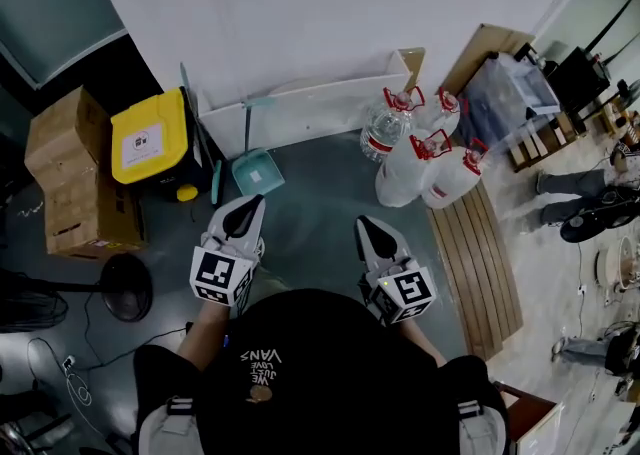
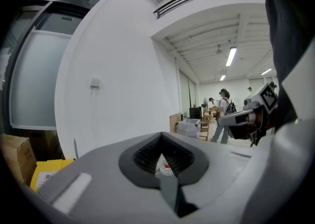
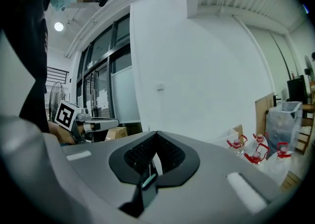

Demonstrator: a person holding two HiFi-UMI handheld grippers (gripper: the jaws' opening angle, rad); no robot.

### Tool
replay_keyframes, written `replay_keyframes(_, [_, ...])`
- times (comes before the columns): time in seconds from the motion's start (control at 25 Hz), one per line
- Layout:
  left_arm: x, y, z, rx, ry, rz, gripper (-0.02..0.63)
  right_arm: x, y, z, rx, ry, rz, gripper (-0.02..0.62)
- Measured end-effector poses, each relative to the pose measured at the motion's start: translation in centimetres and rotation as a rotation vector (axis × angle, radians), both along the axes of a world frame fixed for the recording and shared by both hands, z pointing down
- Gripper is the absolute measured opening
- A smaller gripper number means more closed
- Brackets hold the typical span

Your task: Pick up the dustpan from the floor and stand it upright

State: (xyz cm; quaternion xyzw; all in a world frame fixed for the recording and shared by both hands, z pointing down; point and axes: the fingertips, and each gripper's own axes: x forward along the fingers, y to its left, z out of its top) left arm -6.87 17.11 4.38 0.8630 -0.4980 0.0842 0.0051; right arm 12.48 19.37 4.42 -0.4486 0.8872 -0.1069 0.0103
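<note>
Jaws: left gripper (image 1: 243,213) and right gripper (image 1: 371,234) both closed, empty.
Dustpan (image 1: 258,171): pan at floor's (image 1: 312,205) far edge, long handle pointing toward wall (image 1: 300,3).

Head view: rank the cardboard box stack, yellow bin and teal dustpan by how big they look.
1. Cardboard box stack
2. Yellow bin
3. Teal dustpan
All lie similarly far from the camera, so the ranking holds.

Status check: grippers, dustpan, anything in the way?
Both shut and empty: left gripper, right gripper. Teal dustpan upright against the wall, neither gripper on it. Beside it: yellow bin to its left, water bottles to its right.
</note>
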Motion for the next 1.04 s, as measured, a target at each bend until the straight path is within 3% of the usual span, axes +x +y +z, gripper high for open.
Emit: replay_keyframes(1.04, [-2.0,2.3,0.6,0.001,0.018,-0.031,0.052,-2.9,1.0,1.0,-0.009,-0.001,-0.043,0.002])
